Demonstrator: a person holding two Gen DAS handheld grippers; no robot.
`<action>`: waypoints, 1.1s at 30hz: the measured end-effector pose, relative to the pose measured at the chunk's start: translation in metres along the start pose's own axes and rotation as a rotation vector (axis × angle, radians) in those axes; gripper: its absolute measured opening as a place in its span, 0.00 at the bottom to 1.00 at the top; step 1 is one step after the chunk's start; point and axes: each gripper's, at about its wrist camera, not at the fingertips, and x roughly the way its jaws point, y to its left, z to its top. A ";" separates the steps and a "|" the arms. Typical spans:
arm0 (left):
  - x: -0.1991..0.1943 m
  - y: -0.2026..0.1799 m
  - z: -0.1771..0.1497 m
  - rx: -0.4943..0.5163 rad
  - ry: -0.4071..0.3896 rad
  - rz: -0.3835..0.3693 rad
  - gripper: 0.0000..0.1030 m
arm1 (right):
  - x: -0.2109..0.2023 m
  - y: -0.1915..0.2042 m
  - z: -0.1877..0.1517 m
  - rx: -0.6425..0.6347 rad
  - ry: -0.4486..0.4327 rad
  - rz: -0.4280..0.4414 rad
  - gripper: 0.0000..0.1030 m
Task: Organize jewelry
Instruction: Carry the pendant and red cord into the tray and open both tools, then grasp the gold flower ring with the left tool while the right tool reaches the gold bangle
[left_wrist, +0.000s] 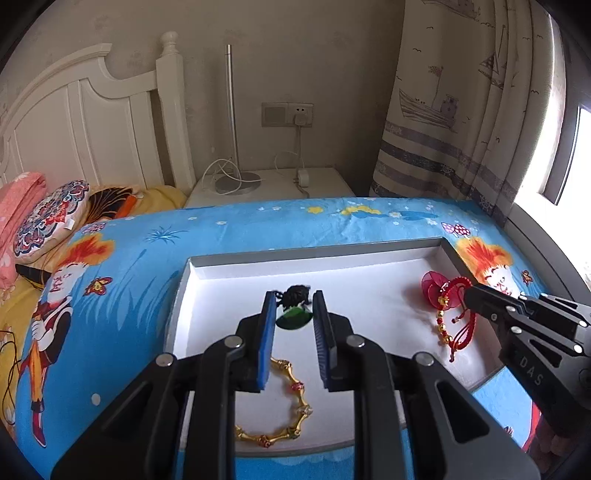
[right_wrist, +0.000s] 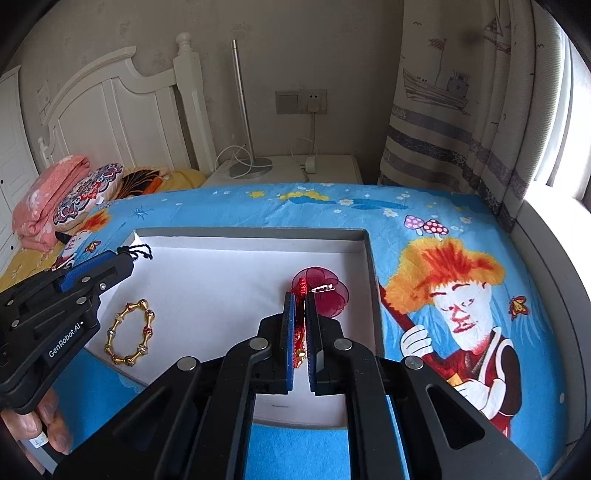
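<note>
Your left gripper (left_wrist: 294, 308) is clamped on a green pendant (left_wrist: 293, 317) with a knotted black cord (left_wrist: 295, 293), holding it above the white floor of the shallow grey-rimmed tray (left_wrist: 314, 253) on the blue cartoon bedspread (left_wrist: 129, 258). Your right gripper (right_wrist: 299, 306) has its blue pads pressed together on a red cord bracelet with gold beads (left_wrist: 452, 317), beside a red gauze flower clip (right_wrist: 328, 291) (whether they touch is unclear). A gold link bracelet (right_wrist: 129, 332) lies flat in the tray's near left part.
</note>
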 end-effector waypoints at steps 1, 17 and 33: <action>0.005 -0.002 0.000 0.008 0.006 -0.007 0.19 | 0.005 0.001 0.000 0.000 0.006 -0.004 0.08; 0.000 -0.002 -0.015 -0.031 0.014 -0.021 0.82 | 0.007 -0.006 -0.021 0.039 0.036 -0.057 0.70; -0.121 0.007 -0.070 -0.091 -0.129 0.032 0.88 | -0.093 -0.029 -0.065 0.094 -0.098 -0.172 0.82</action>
